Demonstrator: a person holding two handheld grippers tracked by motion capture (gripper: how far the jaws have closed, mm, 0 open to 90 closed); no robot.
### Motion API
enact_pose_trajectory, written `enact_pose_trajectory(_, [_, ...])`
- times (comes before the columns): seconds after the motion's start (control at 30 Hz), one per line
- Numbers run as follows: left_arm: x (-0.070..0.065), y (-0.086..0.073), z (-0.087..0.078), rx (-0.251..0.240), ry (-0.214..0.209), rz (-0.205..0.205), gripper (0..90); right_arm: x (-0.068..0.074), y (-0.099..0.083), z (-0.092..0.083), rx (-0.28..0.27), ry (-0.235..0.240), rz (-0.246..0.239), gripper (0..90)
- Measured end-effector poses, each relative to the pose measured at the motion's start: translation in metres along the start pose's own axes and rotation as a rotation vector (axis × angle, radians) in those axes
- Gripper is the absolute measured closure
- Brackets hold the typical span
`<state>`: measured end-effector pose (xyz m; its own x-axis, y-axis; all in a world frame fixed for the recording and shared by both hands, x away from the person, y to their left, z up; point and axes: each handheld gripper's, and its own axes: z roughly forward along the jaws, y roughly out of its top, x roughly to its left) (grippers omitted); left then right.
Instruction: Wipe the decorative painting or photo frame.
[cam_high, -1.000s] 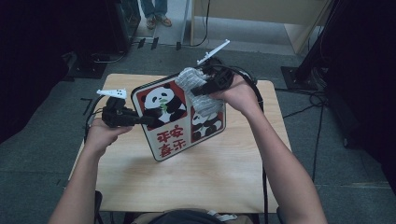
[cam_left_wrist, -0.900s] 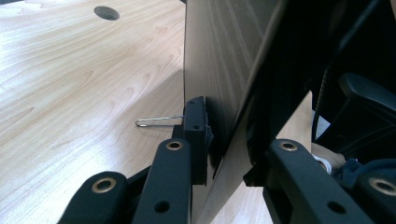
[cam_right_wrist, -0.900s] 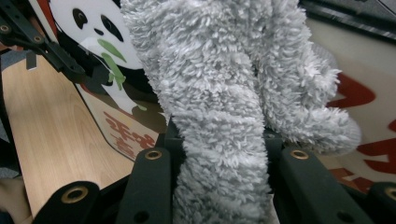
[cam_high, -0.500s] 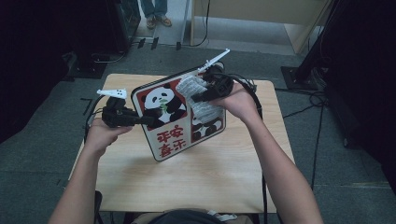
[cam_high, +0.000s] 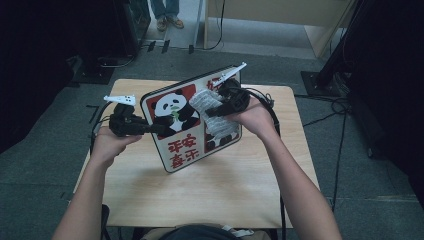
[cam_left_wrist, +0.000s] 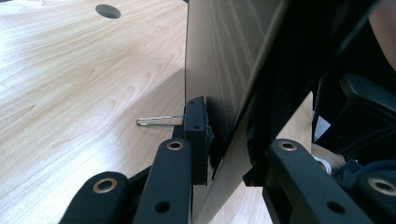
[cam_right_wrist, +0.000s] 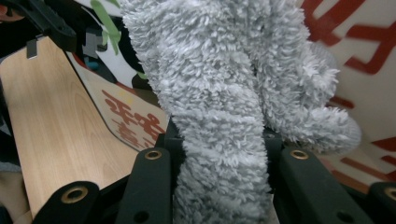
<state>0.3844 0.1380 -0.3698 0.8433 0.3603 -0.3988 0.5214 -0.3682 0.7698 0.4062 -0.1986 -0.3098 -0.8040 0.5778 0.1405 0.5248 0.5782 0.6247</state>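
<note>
A panda board (cam_high: 182, 131) with red characters stands tilted on edge on the wooden table (cam_high: 210, 190). My left gripper (cam_high: 156, 129) is shut on the board's left edge; in the left gripper view its pads (cam_left_wrist: 197, 135) clamp the thin board (cam_left_wrist: 224, 70) from both sides. My right gripper (cam_high: 212, 111) is shut on a fluffy grey cloth (cam_high: 210, 112), which lies against the board's printed face. In the right gripper view the grey cloth (cam_right_wrist: 219, 116) bulges up between the jaws, with the panda board (cam_right_wrist: 355, 56) just behind it.
A black cable (cam_high: 272, 107) trails over the table's far right corner. A cable hole (cam_left_wrist: 108, 10) is cut in the tabletop near a thin wire clip (cam_left_wrist: 159, 120). A standing person's shoes (cam_high: 168, 22) show beyond the table, with dark stands at both sides.
My right gripper has slid the grey cloth a little downward over the board's face. The left gripper and the board have held still.
</note>
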Motion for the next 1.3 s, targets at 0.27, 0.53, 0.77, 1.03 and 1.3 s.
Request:
enact_pose_trajectory(0.27, [0.001, 0.000, 0.000, 0.001, -0.004, -0.010, 77.2, 0.000, -0.012, 0.007, 0.001, 0.003, 0.007, 67.7])
enact_pose_trajectory(0.53, [0.001, 0.000, 0.000, 0.001, -0.007, -0.011, 77.1, -0.001, -0.024, 0.017, 0.006, 0.017, 0.024, 67.7])
enact_pose_trajectory(0.77, [0.002, -0.001, 0.000, -0.002, -0.010, -0.011, 77.0, 0.000, -0.035, 0.027, 0.010, 0.034, 0.029, 67.7])
enact_pose_trajectory(1.03, [0.002, -0.001, 0.000, -0.005, -0.017, -0.020, 76.6, 0.001, -0.043, 0.035, 0.009, 0.047, 0.032, 67.6])
enact_pose_trajectory(1.3, [0.002, -0.001, 0.000, -0.009, -0.018, -0.022, 76.4, 0.003, -0.051, 0.043, 0.018, 0.061, 0.041, 67.5])
